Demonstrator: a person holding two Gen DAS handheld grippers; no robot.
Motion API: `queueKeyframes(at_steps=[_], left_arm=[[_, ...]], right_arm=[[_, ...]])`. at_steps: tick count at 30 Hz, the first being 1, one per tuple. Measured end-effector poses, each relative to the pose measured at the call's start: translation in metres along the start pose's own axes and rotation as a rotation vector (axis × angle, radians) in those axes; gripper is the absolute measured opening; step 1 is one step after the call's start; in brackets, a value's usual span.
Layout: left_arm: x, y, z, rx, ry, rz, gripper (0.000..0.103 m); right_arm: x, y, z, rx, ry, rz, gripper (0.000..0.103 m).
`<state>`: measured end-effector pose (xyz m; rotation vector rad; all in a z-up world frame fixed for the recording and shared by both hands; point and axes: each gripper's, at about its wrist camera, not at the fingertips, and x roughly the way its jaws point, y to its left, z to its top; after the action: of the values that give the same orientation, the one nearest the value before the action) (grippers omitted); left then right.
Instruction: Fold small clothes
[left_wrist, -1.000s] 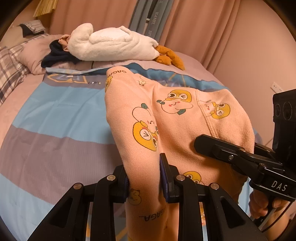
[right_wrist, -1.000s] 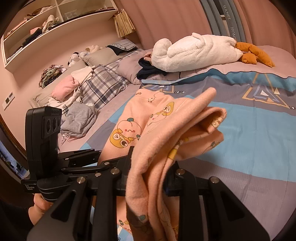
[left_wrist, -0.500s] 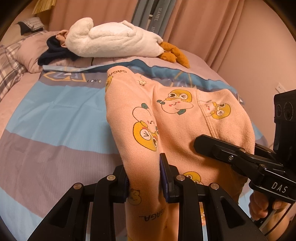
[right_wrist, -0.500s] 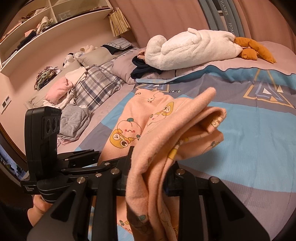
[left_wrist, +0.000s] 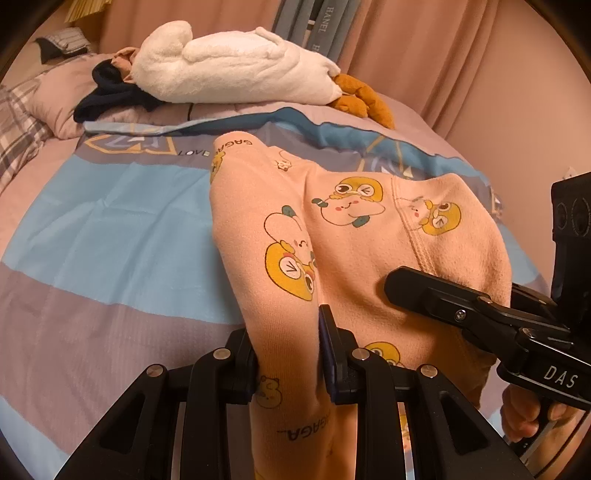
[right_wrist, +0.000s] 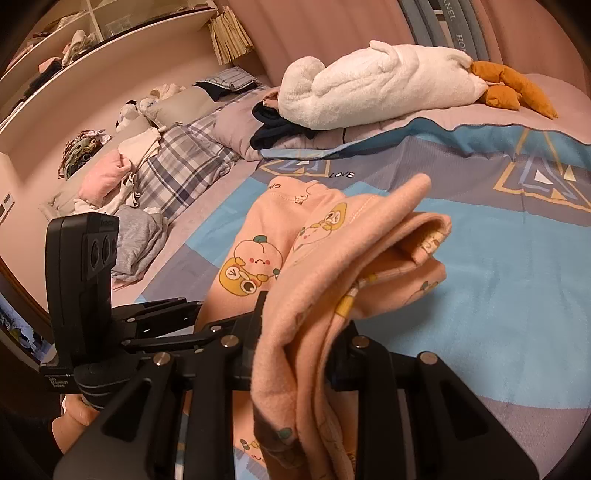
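A small peach-pink garment printed with yellow cartoon figures hangs between both grippers above the striped bedspread. My left gripper is shut on one bunched edge of it. My right gripper is shut on another folded edge of the garment. The right gripper also shows at the right of the left wrist view, close beside the left one. The left gripper shows at the left of the right wrist view.
A white plush toy with orange feet lies at the far end of the bed. Dark clothing, plaid bedding and a heap of clothes lie to the left. Pink curtains hang behind.
Both grippers keep their hold on the garment. Both views have shifted a little, bringing the plush toy and far bedding slightly nearer.
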<state>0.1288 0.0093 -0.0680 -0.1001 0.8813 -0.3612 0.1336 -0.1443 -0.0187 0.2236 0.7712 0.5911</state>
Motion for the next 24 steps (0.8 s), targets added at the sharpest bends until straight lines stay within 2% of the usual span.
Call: queueKeyframes(at_steps=[24], left_arm=[[0.044,0.011,0.010,-0.014,0.067,0.008,0.026]], right_arm=[[0.036,-0.021,0.005,0.021,0.054,-0.032,0.026]])
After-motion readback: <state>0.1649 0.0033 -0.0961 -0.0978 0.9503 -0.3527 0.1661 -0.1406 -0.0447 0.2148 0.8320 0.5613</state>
